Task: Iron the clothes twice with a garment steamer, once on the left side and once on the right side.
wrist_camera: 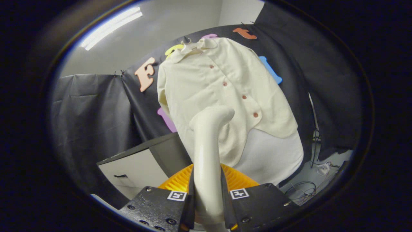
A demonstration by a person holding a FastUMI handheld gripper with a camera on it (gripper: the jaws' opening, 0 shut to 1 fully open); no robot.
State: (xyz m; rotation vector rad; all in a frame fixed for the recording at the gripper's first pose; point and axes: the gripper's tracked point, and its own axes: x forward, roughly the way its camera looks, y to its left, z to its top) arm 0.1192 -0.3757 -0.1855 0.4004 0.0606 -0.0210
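No readable text, brand or number showed. Two square black-and-white coded markers (177, 195) sat at the lower centre of the frame, one on each finger of the gripper (207, 206), which clamped the steamer handle (207, 154).

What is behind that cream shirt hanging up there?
Behind the cream shirt hangs the black cloth wall, and a white layer shows below its hem. How the shirt hangs is covered. The gripper jaws are shut on the steamer handle.
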